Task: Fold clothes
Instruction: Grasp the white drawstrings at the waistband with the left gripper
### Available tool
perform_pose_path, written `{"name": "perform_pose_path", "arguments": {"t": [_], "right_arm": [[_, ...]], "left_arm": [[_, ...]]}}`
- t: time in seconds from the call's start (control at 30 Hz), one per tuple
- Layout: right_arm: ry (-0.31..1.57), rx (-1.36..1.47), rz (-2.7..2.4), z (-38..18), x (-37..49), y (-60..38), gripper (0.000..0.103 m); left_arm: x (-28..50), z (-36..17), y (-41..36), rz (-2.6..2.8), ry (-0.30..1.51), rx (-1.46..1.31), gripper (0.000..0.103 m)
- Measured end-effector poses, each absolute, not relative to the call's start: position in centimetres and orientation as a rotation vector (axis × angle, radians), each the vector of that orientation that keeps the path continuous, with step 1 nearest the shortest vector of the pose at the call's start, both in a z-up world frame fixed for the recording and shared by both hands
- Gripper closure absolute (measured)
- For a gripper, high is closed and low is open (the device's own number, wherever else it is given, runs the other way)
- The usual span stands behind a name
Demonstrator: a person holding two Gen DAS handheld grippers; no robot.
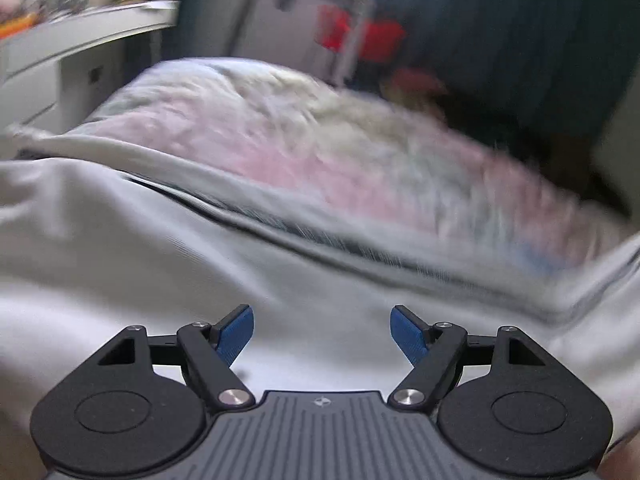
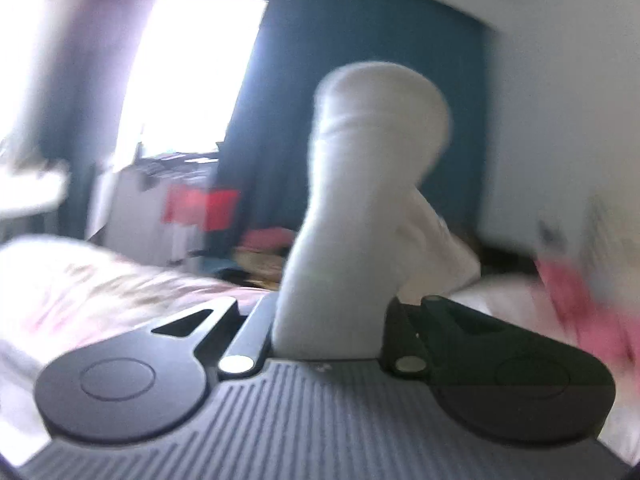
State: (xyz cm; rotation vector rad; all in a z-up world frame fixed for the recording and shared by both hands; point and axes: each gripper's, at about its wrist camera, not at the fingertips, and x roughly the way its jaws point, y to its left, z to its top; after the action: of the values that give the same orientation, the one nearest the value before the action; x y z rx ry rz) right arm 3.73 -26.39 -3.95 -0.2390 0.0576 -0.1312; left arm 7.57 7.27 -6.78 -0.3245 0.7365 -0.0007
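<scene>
One pale grey-white garment [image 1: 168, 248] lies spread over a bed, w/ a dark zipper line [image 1: 320, 240] running diagonally across it. In the right wrist view a bunched fold of the same whitish cloth [image 2: 360, 208] stands up from betw. the fingers of the right hand-held gripper [image 2: 326, 344], which is clamped on it; the fingertips are hidden by the fabric. The cloth rises in a thick rounded column, then drops back toward the bed behind.

The left hand-held gripper [image 1: 322, 332] hovers low over the flat part of the garment, jaws spread wide, 2 blue pads [image 1: 236, 332] apart w/ nothing betw. them. Cannot tell if it touches the cloth.

Beyond the garment: 1 floral bedspread [image 1: 304, 136], pink, white & green, covering the bed. Past that, 1 red item [image 1: 360, 36] hanging on a rack, blurred. A dark blue curtain [image 2: 320, 80] sits beside 1 bright window [image 2: 192, 68]. A white desk [image 1: 80, 36] w/ clutter on top stands at the far left. Both views are motion-blurred.
</scene>
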Motion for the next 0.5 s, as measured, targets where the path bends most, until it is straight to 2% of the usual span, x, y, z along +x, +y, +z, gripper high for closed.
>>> {"name": "perform_pose_path", "arguments": {"t": [0.17, 0.33, 0.5], "right_arm": [[0.159, -0.515, 0.206, -10.2, 3.5, -16.2, 0.092], [0.287, -0.729, 0.317, -17.1, 3.3, -12.1, 0.091], [0.211, -0.693, 0.281, -16.0, 3.0, -11.4, 0.09]], "left_arm": [[6.7, -5.0, 11.0, 0.055, 0.696, -0.418, 0.024], [7.4, -5.4, 11.1, 0.06, 0.742, -0.454, 0.024], [7.2, -5.6, 10.7, 0.022, 0.723, -0.451, 0.024]]}}
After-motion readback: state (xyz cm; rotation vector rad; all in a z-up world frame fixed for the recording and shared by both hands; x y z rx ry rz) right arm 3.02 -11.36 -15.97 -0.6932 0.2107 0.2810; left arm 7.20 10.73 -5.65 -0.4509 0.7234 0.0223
